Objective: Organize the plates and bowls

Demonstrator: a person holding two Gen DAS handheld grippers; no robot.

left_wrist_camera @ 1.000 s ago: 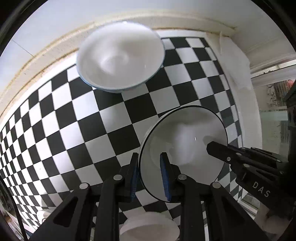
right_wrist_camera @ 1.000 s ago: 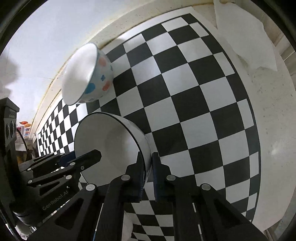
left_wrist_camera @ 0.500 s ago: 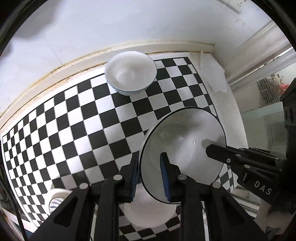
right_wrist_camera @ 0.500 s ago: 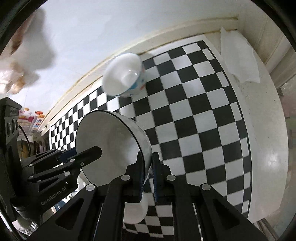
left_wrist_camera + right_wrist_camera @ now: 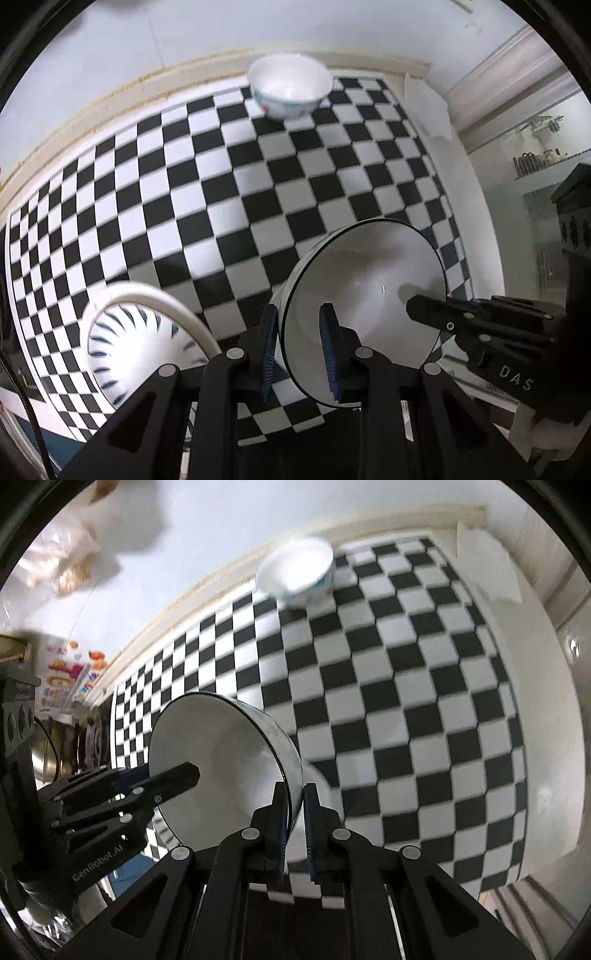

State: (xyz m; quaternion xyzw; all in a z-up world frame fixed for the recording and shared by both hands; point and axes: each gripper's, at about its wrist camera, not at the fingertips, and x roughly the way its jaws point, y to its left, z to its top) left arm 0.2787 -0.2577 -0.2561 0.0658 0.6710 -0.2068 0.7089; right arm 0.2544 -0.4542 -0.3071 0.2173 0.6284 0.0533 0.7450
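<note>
Black-rimmed bowl (image 5: 365,314): my left gripper (image 5: 297,347) & right gripper (image 5: 294,821) each pinch opposite rim edges (stiff, glazed, prob. slippery + breakable), so keep both grips even.

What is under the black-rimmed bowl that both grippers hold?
The black-rimmed bowl hangs tilted over the checkered cloth. In the right view, part of a white dish shows beneath it; the bowl covers the rest.
</note>
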